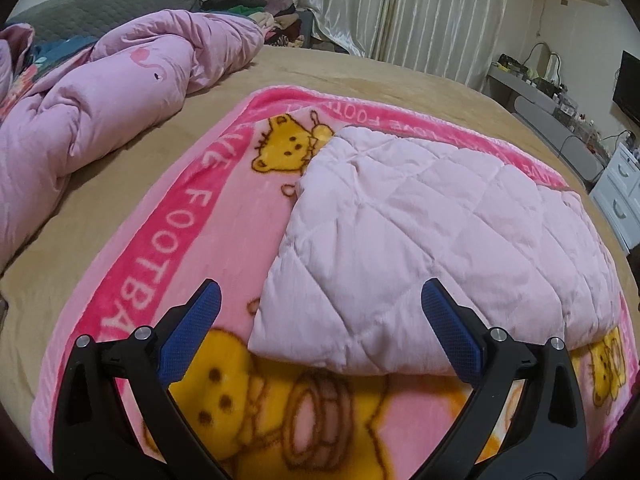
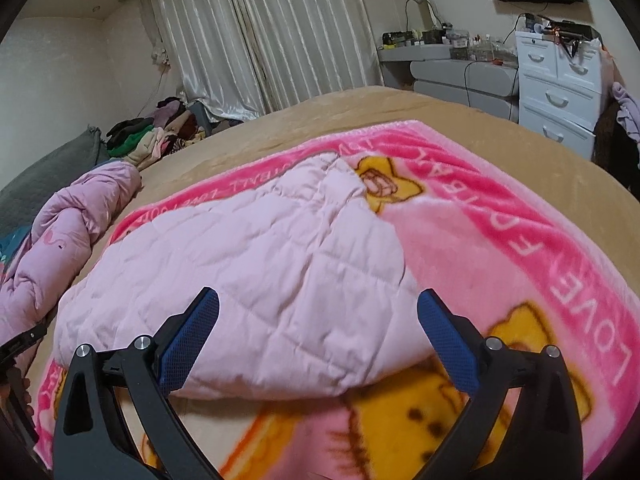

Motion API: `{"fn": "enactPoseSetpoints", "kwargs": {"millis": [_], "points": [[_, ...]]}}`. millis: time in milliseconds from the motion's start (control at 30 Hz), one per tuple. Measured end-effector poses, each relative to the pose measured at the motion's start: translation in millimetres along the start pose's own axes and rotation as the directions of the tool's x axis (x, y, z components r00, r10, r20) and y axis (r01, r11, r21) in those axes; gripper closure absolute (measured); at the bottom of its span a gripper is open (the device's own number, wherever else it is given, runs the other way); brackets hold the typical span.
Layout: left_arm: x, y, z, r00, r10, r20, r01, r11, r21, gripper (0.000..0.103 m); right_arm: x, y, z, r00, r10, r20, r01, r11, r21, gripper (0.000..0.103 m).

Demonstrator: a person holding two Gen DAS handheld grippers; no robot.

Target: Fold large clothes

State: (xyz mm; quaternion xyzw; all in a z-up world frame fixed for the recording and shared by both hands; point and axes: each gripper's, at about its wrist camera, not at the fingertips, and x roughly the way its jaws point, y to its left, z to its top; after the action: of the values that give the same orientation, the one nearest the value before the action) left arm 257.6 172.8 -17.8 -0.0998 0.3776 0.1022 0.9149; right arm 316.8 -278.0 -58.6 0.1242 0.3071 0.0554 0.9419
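A pale pink quilted garment (image 1: 420,248) lies folded into a rough rectangle on a pink cartoon-bear blanket (image 1: 168,248) spread over the bed. My left gripper (image 1: 320,300) is open and empty, hovering just above the garment's near left corner. In the right wrist view the same garment (image 2: 256,280) lies on the blanket (image 2: 520,248). My right gripper (image 2: 318,300) is open and empty, above the garment's near edge and right corner. The other gripper's black body (image 2: 16,344) shows at the far left edge.
A crumpled pink duvet (image 1: 100,112) lies on the tan bedsheet (image 1: 380,76) at the left. A pile of clothes (image 2: 156,132) sits beyond the bed by the curtains. White drawers (image 2: 560,96) and a grey desk stand at the right.
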Motion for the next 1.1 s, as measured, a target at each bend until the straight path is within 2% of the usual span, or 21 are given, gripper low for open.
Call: {"fn": "enactPoseSetpoints", "kwargs": {"millis": [500, 667, 867, 933, 1033, 1100], "points": [[-2.2, 5.5, -21.2, 0.999, 0.026, -0.023, -0.026, 1.000, -0.004, 0.009, 14.5, -1.7, -37.3, 0.994, 0.034, -0.100, -0.024, 0.995, 0.099, 0.004], [0.1, 6.5, -32.0, 0.999, 0.014, -0.045, -0.015, 0.999, -0.037, 0.009, 21.6, -4.1, -48.2, 0.991, 0.039, -0.124, -0.021, 0.990, 0.142, 0.004], [3.9, 10.4, -43.1, 0.992, -0.106, -0.075, 0.093, 0.983, -0.155, 0.009, 31.0, -11.5, -54.1, 0.987, 0.065, -0.147, -0.032, 0.976, 0.216, 0.004], [8.9, 10.1, -47.6, 0.982, -0.165, -0.090, 0.144, 0.969, -0.200, 0.009, 35.3, -14.6, -54.7, 0.984, 0.083, -0.156, -0.044, 0.969, 0.242, 0.004], [19.4, 7.8, -52.9, 0.970, -0.215, -0.113, 0.184, 0.954, -0.239, 0.009, 41.9, -18.8, -54.2, 0.980, 0.114, -0.166, -0.064, 0.957, 0.285, 0.004], [27.3, 9.1, -55.0, 0.956, -0.265, -0.125, 0.221, 0.934, -0.281, 0.009, 47.8, -21.9, -52.7, 0.976, 0.132, -0.175, -0.073, 0.948, 0.309, 0.004]]}}
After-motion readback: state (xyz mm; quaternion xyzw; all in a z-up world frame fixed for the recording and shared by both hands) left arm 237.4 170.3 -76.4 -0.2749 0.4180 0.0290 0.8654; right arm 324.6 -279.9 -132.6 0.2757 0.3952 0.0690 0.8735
